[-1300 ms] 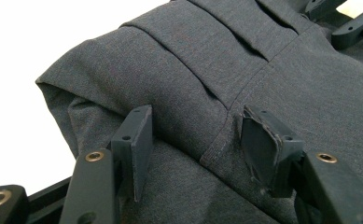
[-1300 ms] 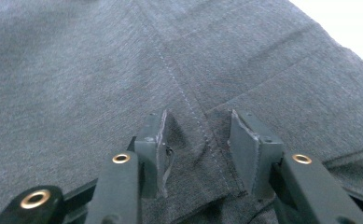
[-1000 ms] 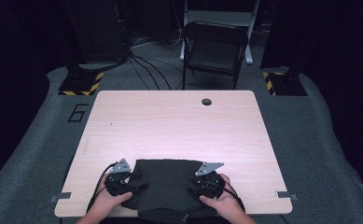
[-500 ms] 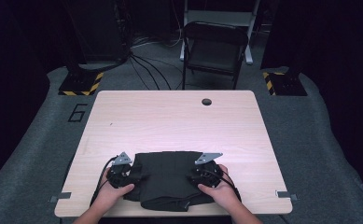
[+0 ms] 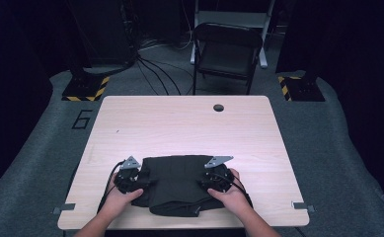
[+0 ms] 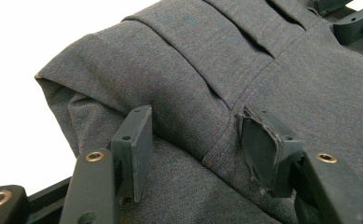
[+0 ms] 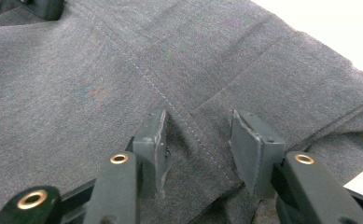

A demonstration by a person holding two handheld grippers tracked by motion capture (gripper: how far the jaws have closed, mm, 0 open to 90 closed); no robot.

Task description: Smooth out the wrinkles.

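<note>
A dark grey folded garment (image 5: 177, 185) lies on the near part of the light wooden table (image 5: 179, 123). My left gripper (image 5: 142, 174) rests on its left edge and my right gripper (image 5: 207, 177) on its right edge, a hand behind each. In the left gripper view the jaws stand apart on the garment (image 6: 170, 60), with a seam and a soft ridge of cloth between the left gripper (image 6: 195, 121) tips. In the right gripper view the right gripper (image 7: 200, 123) is likewise open, its tips set down on the garment (image 7: 76, 70) either side of a stitched seam.
A round cable hole (image 5: 218, 107) sits near the table's far edge. Behind the table stand a dark folding chair (image 5: 226, 49), floor cables (image 5: 155, 69) and two yellow-and-black striped bases (image 5: 83, 89) (image 5: 300, 86). Small metal brackets (image 5: 63, 210) mark the front corners.
Both grippers have slid away from the person, and the garment has moved with them, farther from the table's front edge and lying a little wider.
</note>
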